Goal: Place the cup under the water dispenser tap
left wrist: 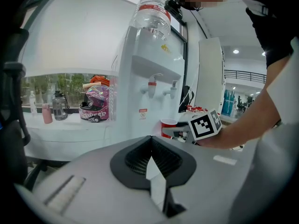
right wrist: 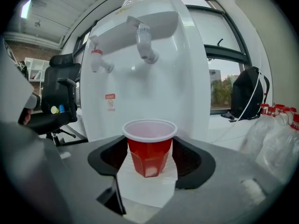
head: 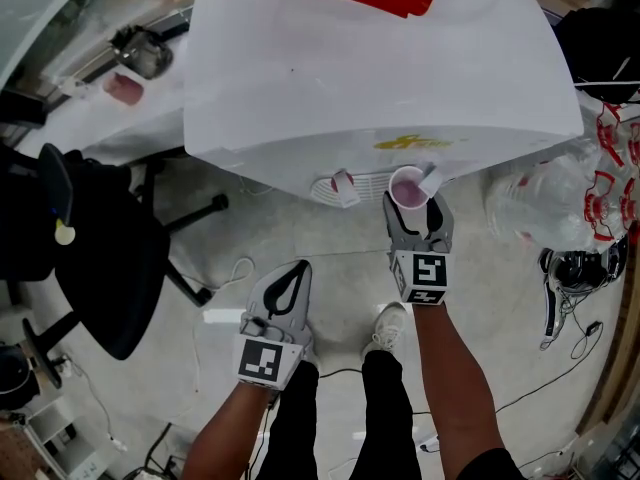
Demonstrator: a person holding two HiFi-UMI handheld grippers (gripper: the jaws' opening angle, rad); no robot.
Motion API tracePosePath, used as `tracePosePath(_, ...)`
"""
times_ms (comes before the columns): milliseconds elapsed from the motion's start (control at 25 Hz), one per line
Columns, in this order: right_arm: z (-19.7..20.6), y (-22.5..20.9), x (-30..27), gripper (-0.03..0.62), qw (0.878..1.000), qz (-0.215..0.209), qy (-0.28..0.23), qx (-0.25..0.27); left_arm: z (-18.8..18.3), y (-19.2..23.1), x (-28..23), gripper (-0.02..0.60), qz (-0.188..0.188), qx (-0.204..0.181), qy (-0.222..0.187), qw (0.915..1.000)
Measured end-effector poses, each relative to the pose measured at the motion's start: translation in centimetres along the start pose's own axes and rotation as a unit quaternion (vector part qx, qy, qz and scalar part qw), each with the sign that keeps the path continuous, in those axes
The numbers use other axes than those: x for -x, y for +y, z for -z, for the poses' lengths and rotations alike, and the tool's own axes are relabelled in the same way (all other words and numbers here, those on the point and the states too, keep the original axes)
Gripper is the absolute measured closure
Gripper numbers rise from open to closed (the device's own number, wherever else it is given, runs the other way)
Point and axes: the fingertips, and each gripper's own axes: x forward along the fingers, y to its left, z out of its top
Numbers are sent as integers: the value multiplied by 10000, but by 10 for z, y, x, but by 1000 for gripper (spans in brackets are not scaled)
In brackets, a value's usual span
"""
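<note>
A red plastic cup [head: 407, 188] with a white inside is held upright between the jaws of my right gripper [head: 415, 201], which is shut on it. In the right gripper view the cup [right wrist: 149, 146] stands in front of the white water dispenser [right wrist: 154, 78], below its white tap [right wrist: 145, 43]; the red tap [right wrist: 100, 62] is to the left. From above, the cup sits beside the white tap [head: 430, 178] at the front of the dispenser [head: 380, 68]. My left gripper [head: 295, 270] hangs lower and to the left, shut and empty.
A black office chair [head: 100, 258] stands at the left. A wrapped pack of water bottles [head: 545, 203] lies to the right of the dispenser, with cables [head: 560, 298] on the floor beside it. The person's shoe [head: 385, 328] is below the grippers.
</note>
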Motion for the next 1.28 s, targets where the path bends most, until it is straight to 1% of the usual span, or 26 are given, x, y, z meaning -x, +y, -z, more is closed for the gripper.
tracePosePath(80,3,1,-2,290,10000,26,51,-78,2,2,0,566,-14,6,9,10000)
tracePosePath(200,8,4,-4,250,9999,-38,155,-62,3,3,1,566,-12,15,11,10000)
tracePosePath(400,12,2,-7,245,9997,-29,230,-66,2,4,0,566,5,24,5,10000)
tracePosePath(560,19,0,-1,189,9994,43,301,-192,3,2,1,565,17,51,10,10000)
tracePosePath(600,21,-1,2,187,9992,62,322,-221,3,1,1,565,12,50,11,10000)
tracePosePath(760,18,1,28,173,9992,16,308,-261,-1,1,5,563,-20,64,33,10000)
tracePosePath(920,-9,17,84,172,9993,-237,209,-222,-7,-4,22,563,-128,209,223,9995)
tracePosePath(1000,-28,28,116,186,9991,-360,175,-172,-16,-8,30,563,-168,298,289,9990)
tracePosePath(1120,-66,41,156,240,9992,-363,25,-166,-40,-14,39,566,-118,356,253,9990)
tracePosePath(1200,-94,46,181,292,9994,-237,-35,-266,-62,-22,49,566,-16,323,209,9993)
tracePosePath(1280,-120,46,207,365,9992,-3,-12,-397,-87,-30,62,566,87,304,169,9994)
